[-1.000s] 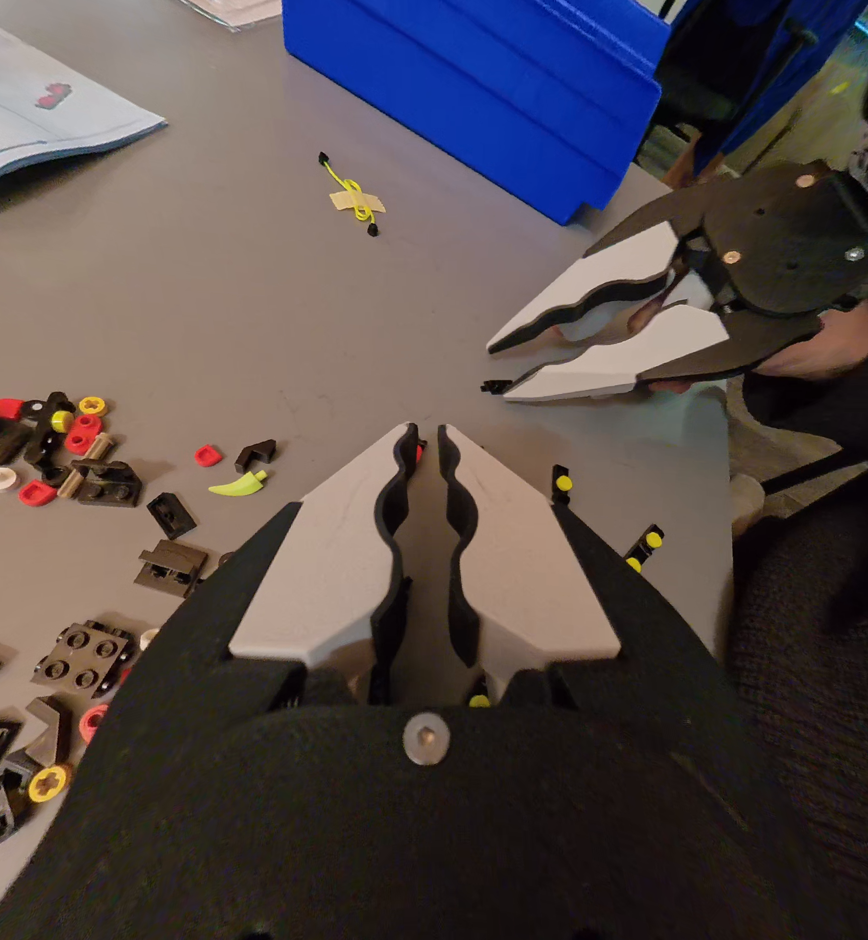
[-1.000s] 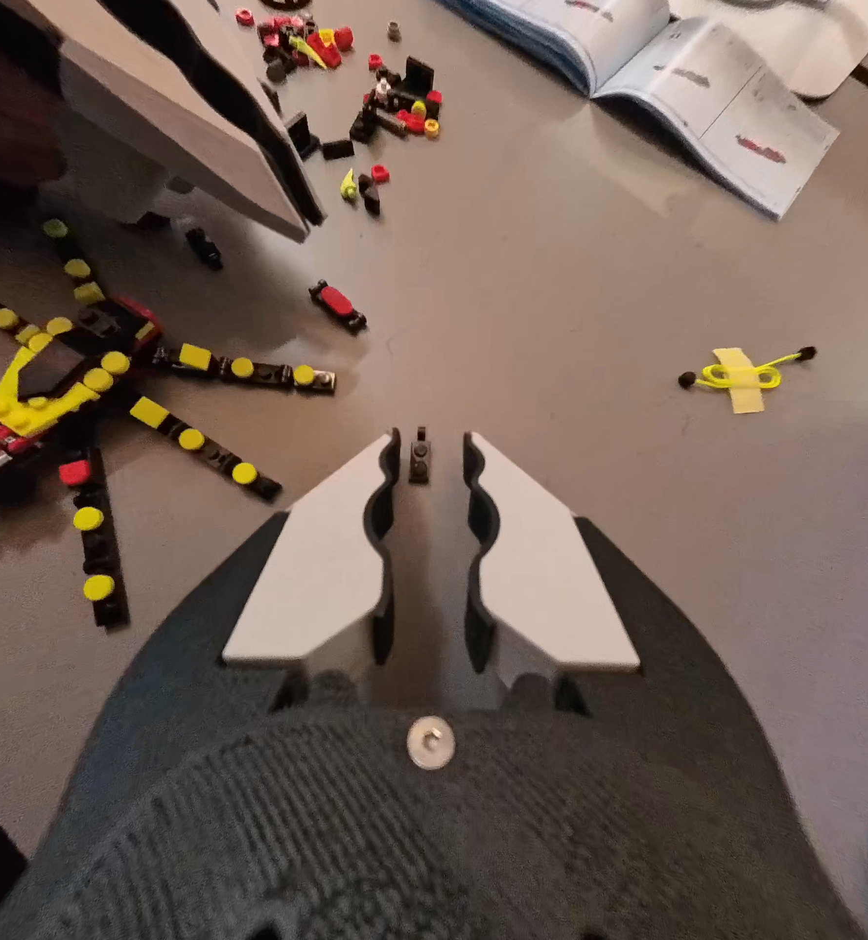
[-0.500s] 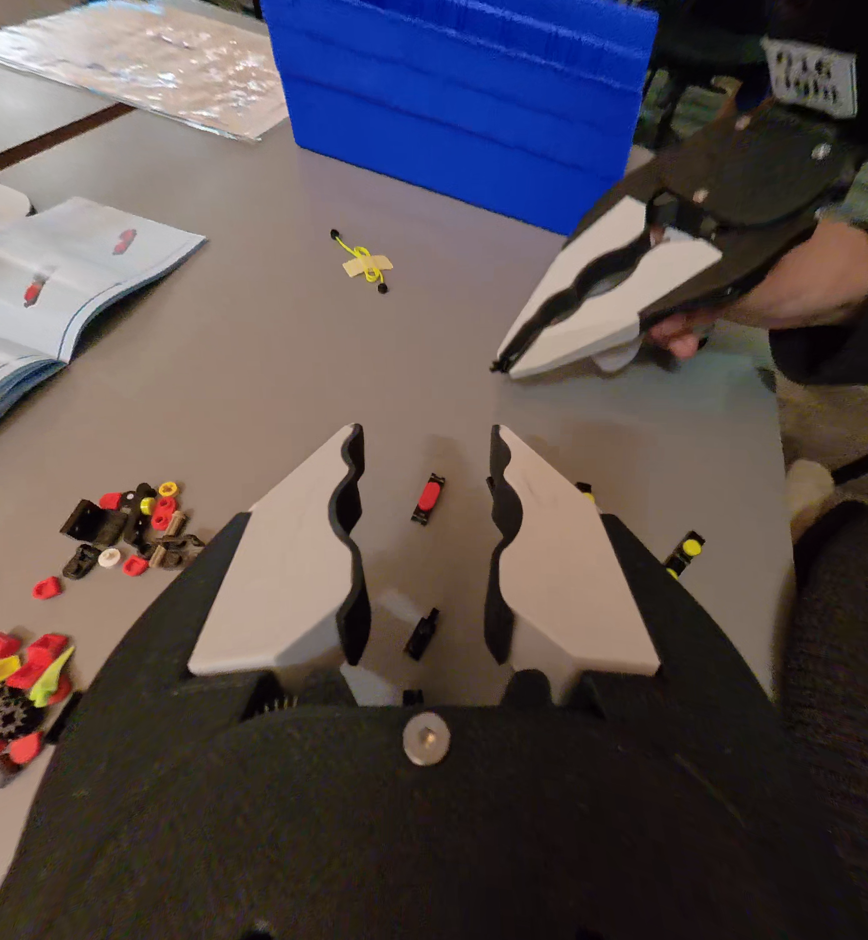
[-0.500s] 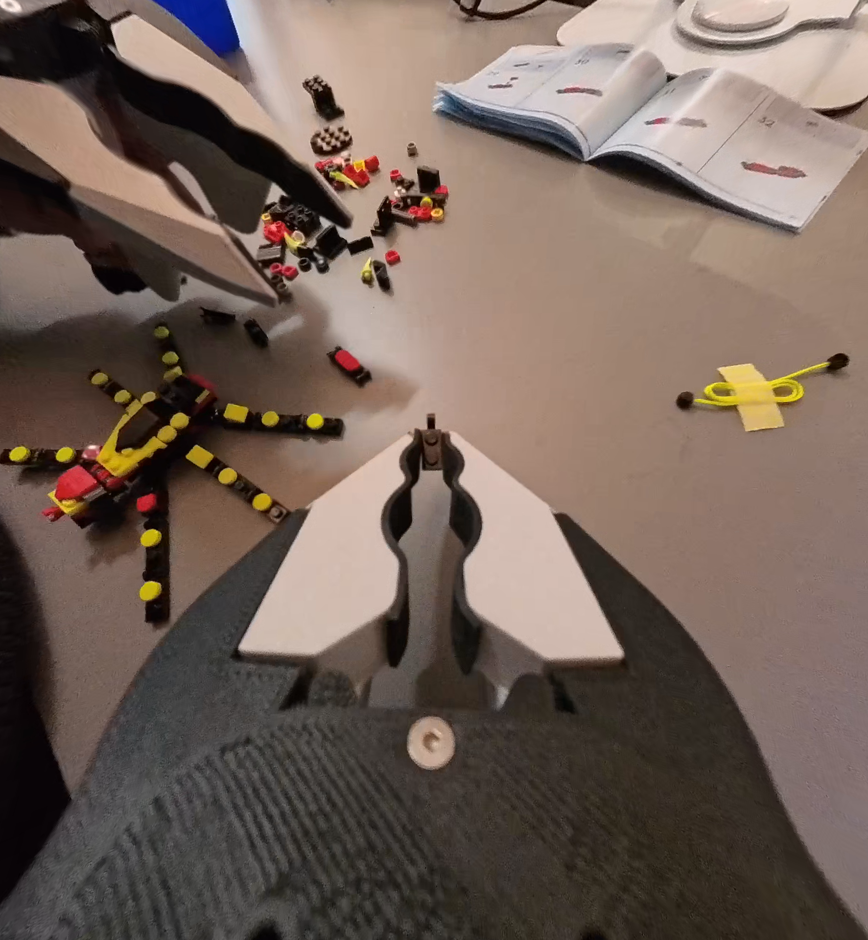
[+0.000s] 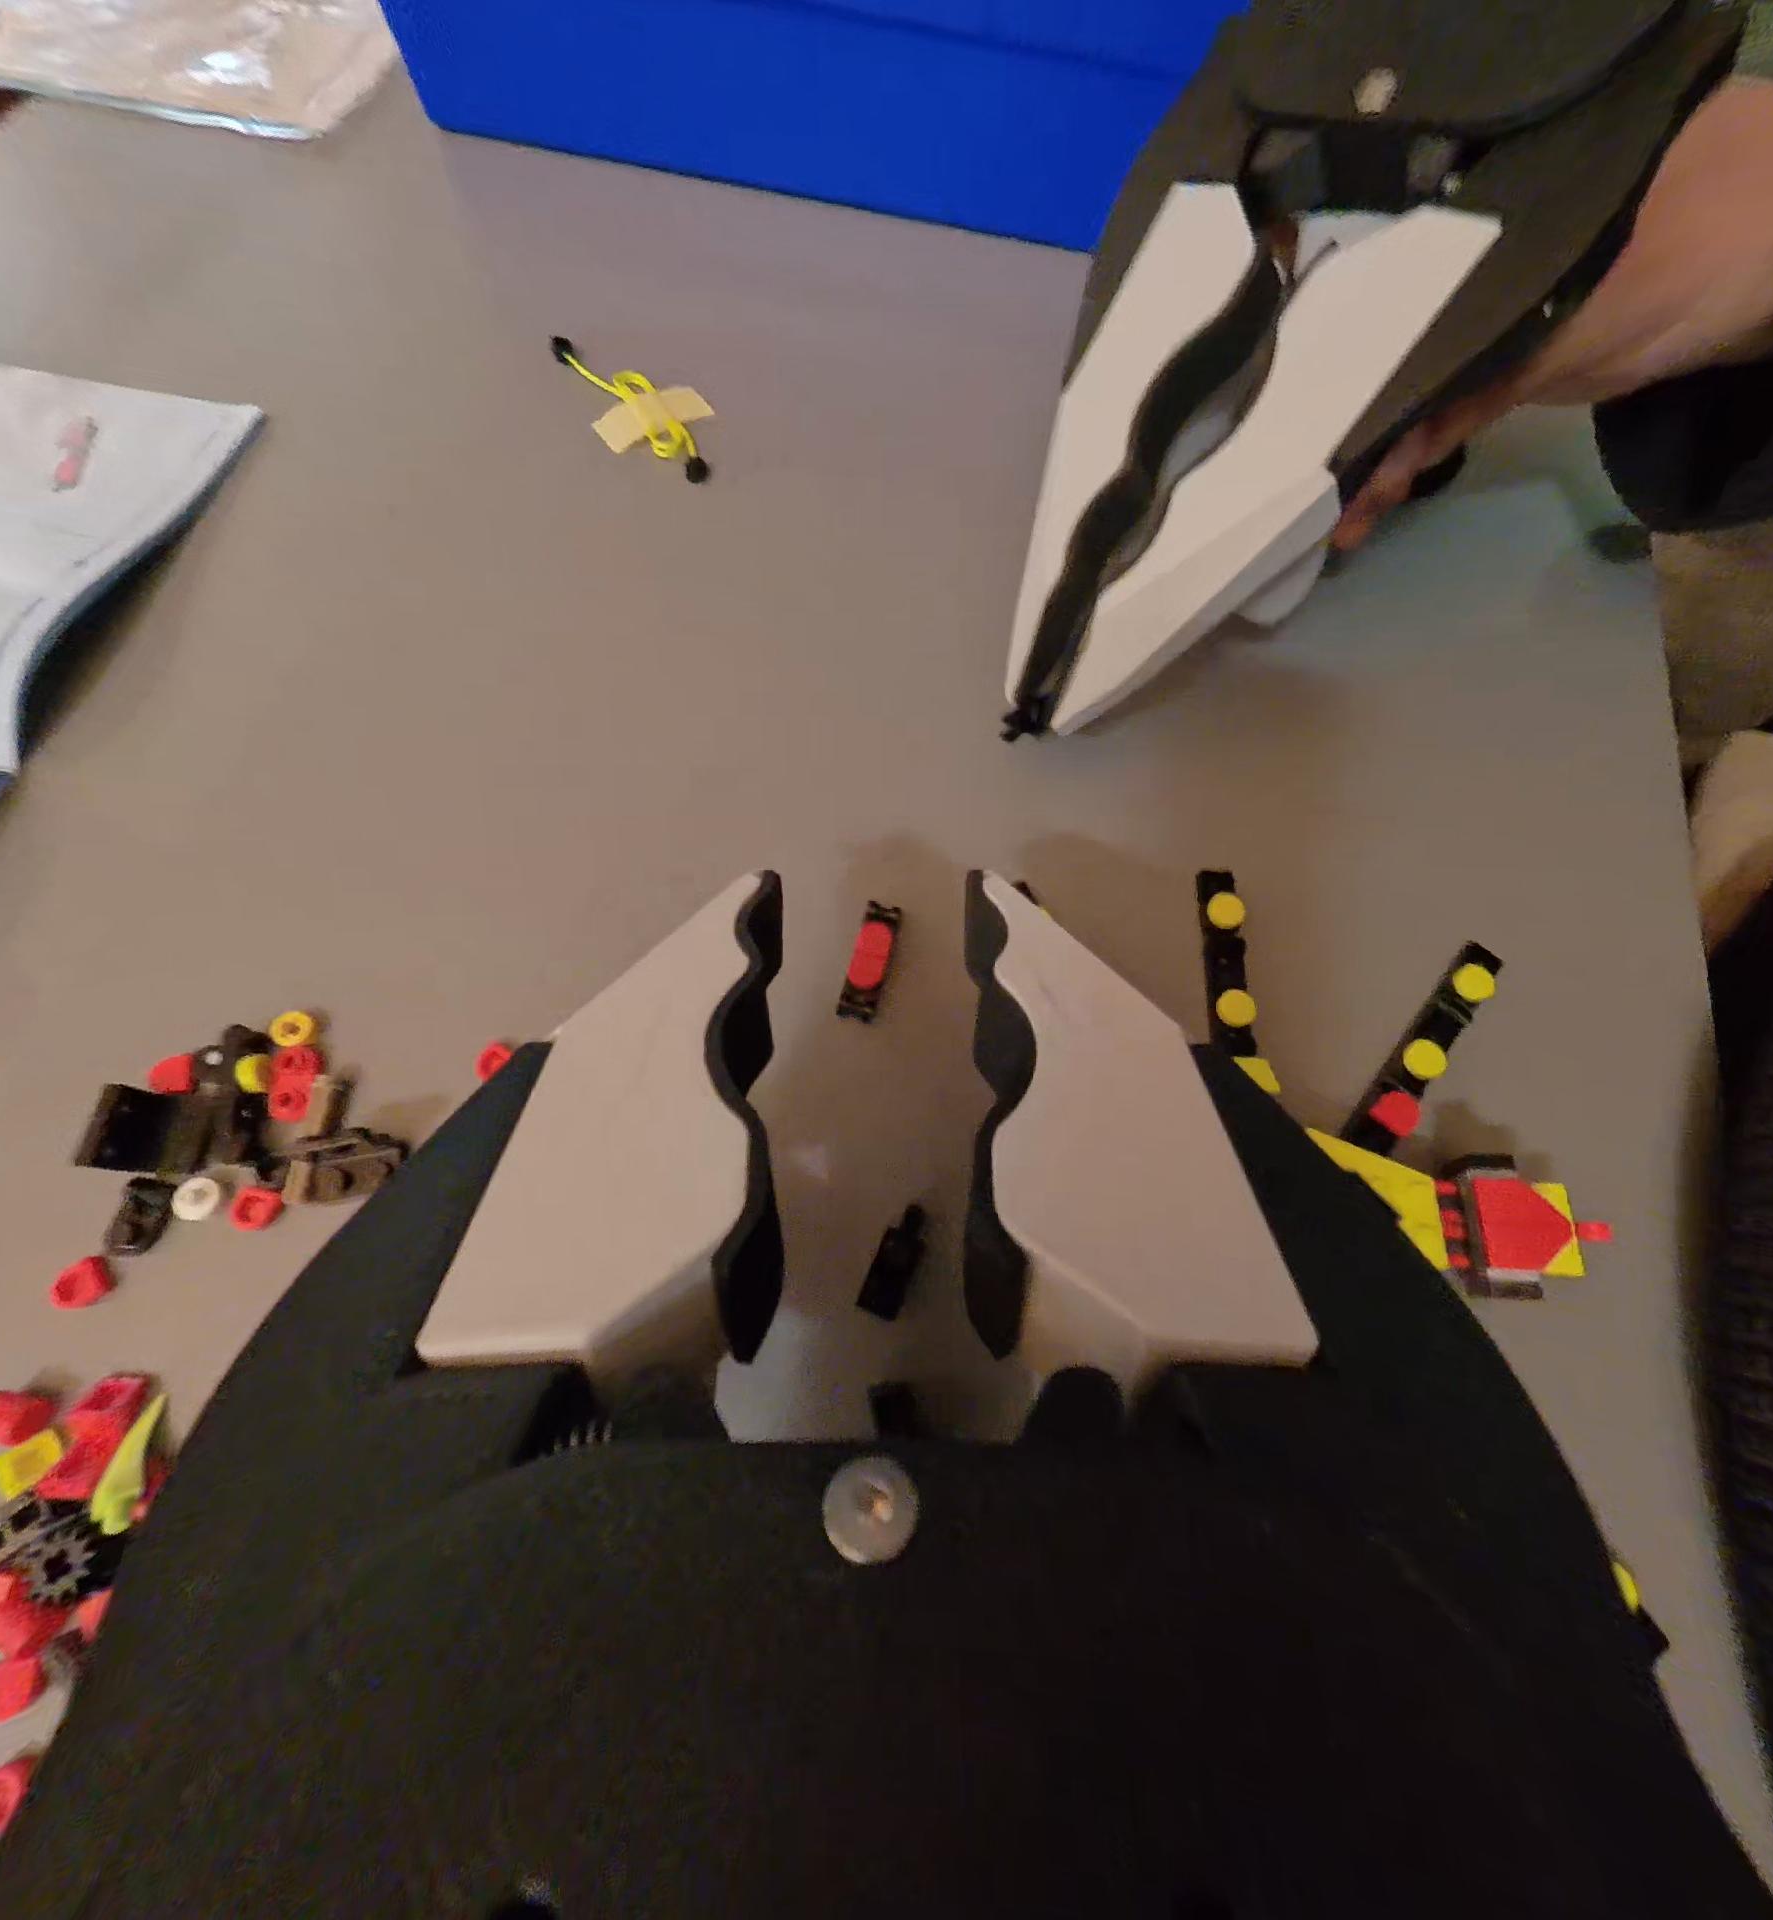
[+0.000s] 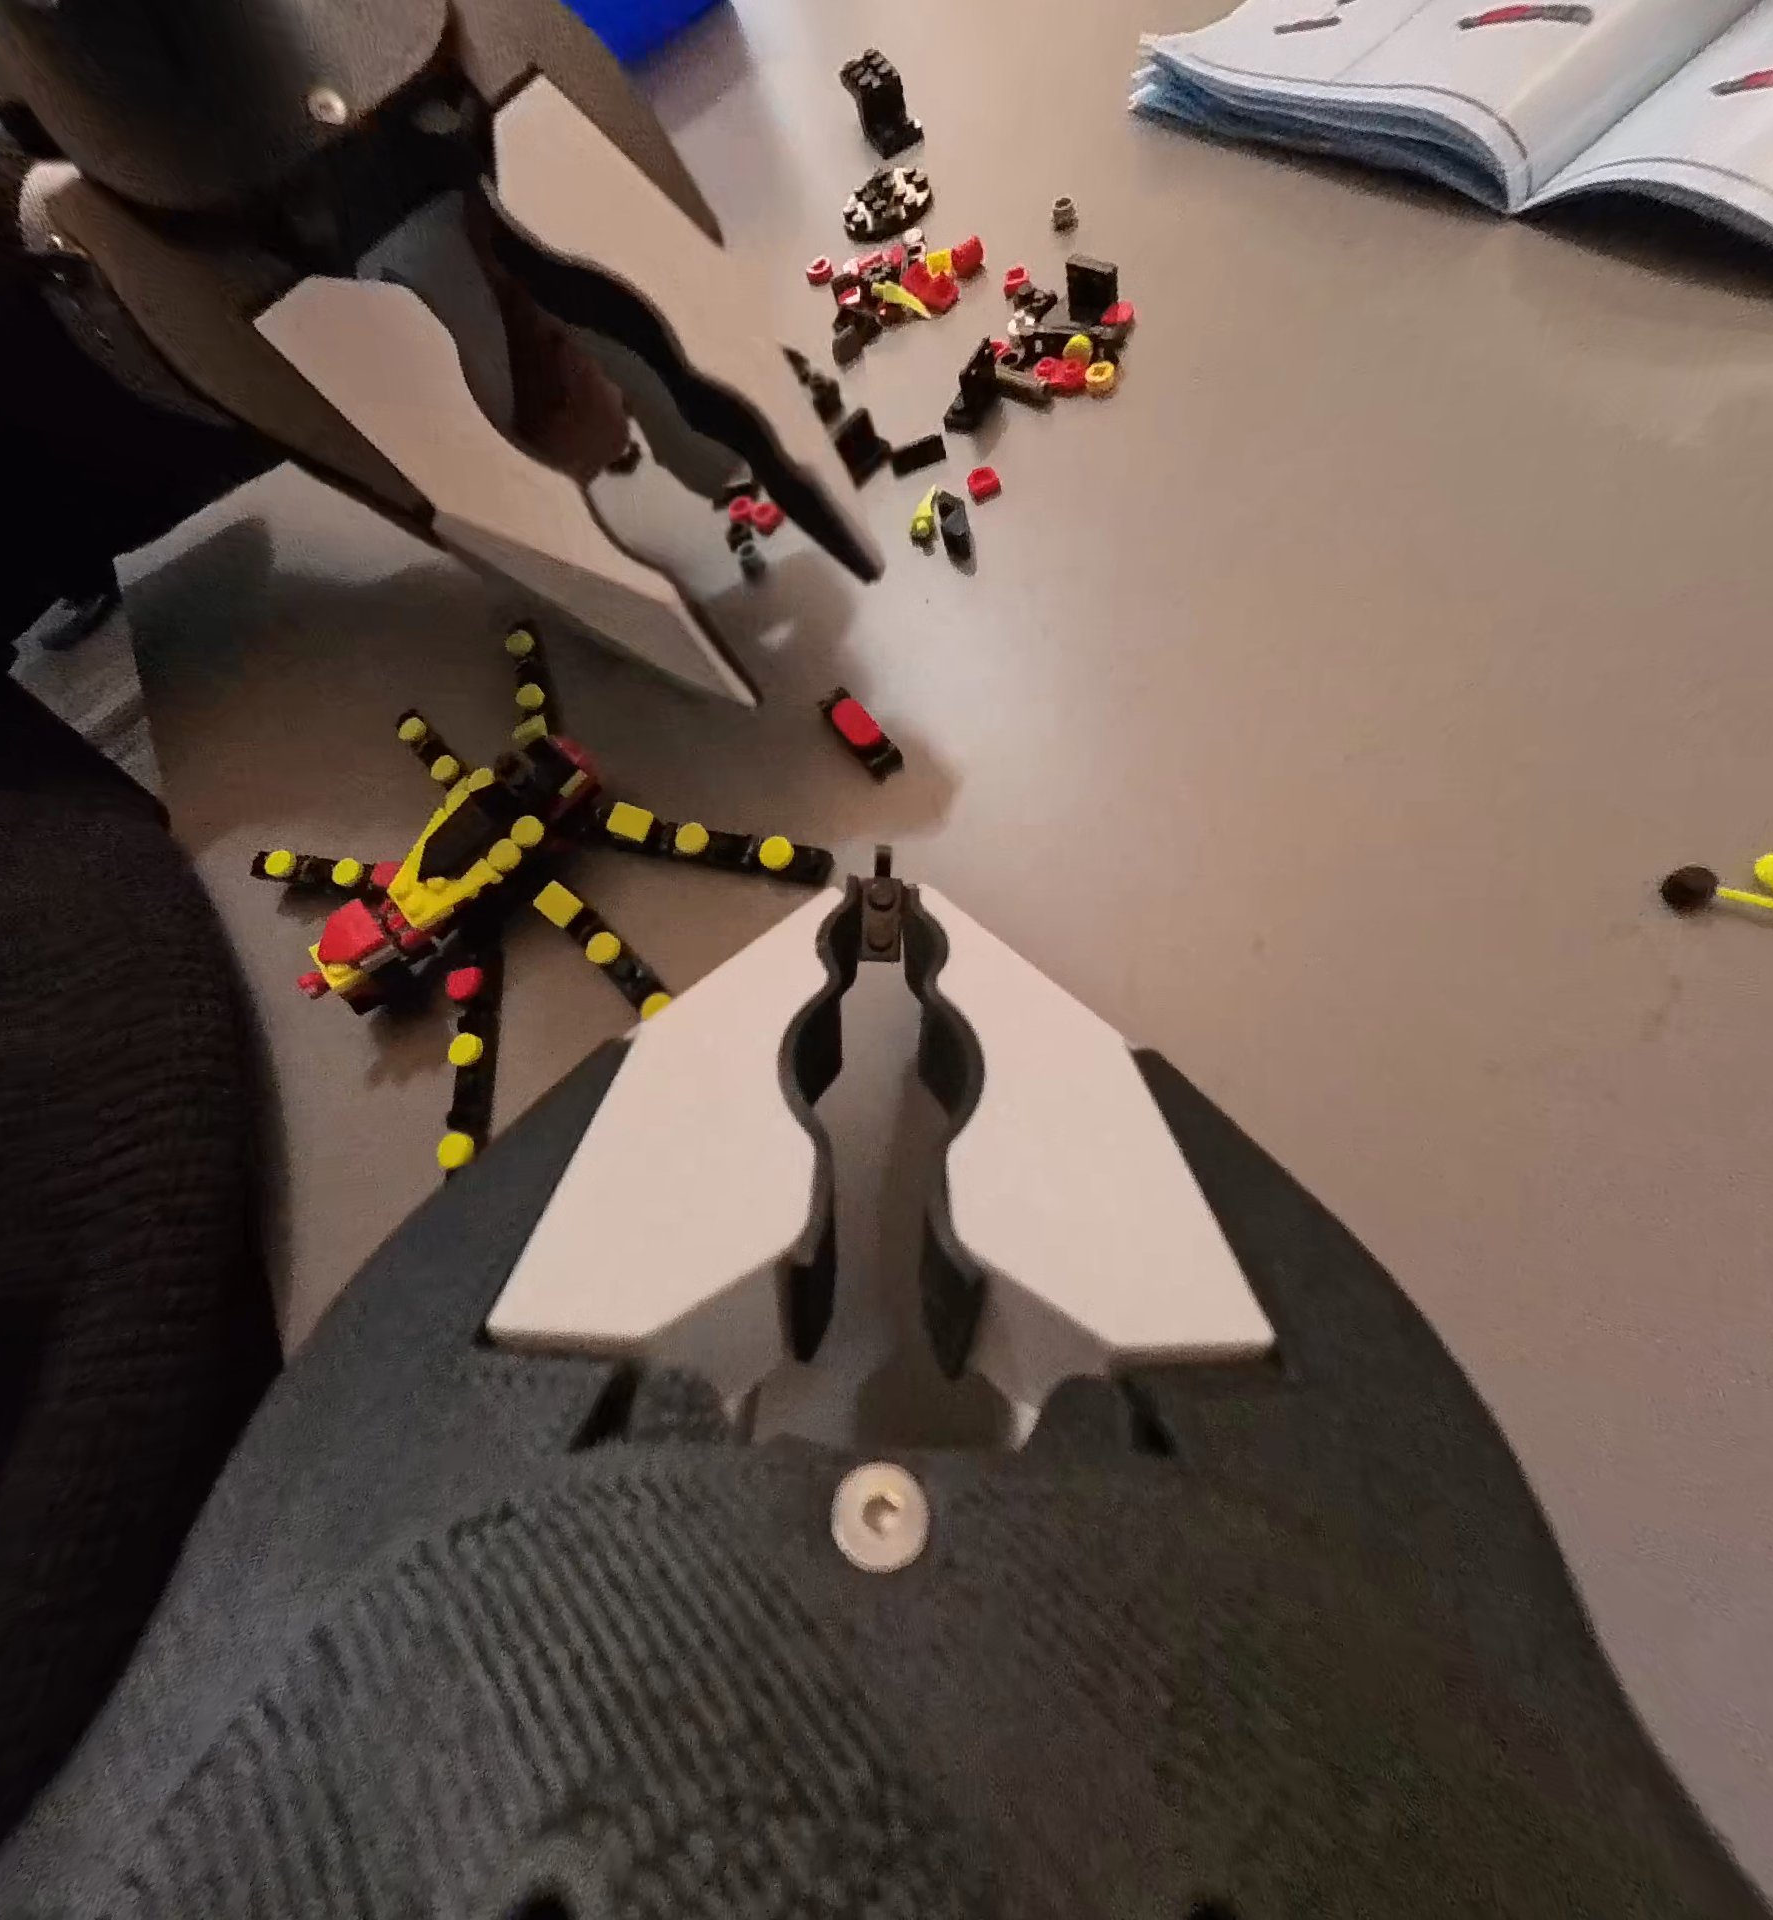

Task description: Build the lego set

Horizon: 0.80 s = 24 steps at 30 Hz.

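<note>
My left gripper [image 5: 871, 894] is open above the grey table, its jaws on either side of a small black piece with a red tile [image 5: 869, 958]. Another small black piece [image 5: 892, 1259] lies further back between the fingers. My right gripper [image 6: 880, 902] is shut on a small black plate [image 6: 880, 920] held above the table; it also shows in the left wrist view [image 5: 1027, 717]. The black, yellow and red spider-like lego model [image 6: 487, 873] lies to the left, partly hidden by my left gripper in the left wrist view [image 5: 1484, 1226]. The black and red piece [image 6: 861, 732] lies beyond it.
Loose red, black and yellow lego pieces [image 5: 238, 1122] lie at the left and in the right wrist view [image 6: 975, 322]. An open instruction booklet [image 6: 1547, 104] lies at the back. A blue bin [image 5: 809, 94] and a taped yellow cord [image 5: 648, 410] lie beyond.
My right gripper closed on the small black plate and lifted it. My left gripper opened, pulled back from the black and red piece, and now hovers over it.
</note>
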### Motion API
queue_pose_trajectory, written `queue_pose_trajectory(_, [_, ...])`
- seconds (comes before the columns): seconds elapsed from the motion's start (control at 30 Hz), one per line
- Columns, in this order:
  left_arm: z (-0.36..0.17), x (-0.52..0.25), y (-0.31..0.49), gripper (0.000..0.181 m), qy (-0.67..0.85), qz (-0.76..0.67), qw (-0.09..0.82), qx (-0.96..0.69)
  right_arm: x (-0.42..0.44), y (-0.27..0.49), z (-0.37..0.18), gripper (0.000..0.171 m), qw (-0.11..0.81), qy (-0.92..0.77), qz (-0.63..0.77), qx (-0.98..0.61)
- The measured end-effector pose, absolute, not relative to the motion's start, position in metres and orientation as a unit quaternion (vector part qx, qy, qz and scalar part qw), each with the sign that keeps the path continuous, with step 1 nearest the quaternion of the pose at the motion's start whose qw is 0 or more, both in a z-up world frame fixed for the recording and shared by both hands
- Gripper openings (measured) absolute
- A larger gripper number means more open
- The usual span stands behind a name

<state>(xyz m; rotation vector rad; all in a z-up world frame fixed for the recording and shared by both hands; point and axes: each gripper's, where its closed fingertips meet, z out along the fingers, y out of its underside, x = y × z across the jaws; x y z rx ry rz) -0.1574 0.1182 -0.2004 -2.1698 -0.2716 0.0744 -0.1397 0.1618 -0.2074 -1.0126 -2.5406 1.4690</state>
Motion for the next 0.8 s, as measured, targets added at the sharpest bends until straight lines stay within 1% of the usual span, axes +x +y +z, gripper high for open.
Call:
queue_pose_trajectory(0.1, [-0.21,-0.157,0.114,0.033,-0.091,0.051,0.433,-0.895,-0.144,0.161,-0.208,0.006,0.032,-0.827,0.469,-0.309])
queue_pose_trajectory(0.2, [-0.214,-0.157,0.114,0.024,-0.087,0.055,0.424,-0.9,-0.149,0.164,-0.216,0.005,0.058,-0.846,0.444,-0.29])
queue_pose_trajectory(0.3, [-0.219,-0.156,0.112,0.024,-0.092,0.041,0.416,-0.904,-0.15,0.165,-0.223,0.006,0.074,-0.862,0.421,-0.275])
queue_pose_trajectory(0.43, [-0.226,-0.154,0.112,0.028,-0.093,0.023,0.402,-0.91,-0.149,0.156,-0.222,0.006,0.065,-0.865,0.429,-0.251])
queue_pose_trajectory(0.67, [-0.237,-0.15,0.119,0.032,-0.085,0.013,0.387,-0.918,-0.149,0.148,-0.232,0.006,0.069,-0.887,0.404,-0.213])
queue_pose_trajectory(0.8, [-0.236,-0.152,0.121,0.025,-0.083,0.013,0.388,-0.918,-0.151,0.143,-0.233,0.006,0.068,-0.889,0.405,-0.205])
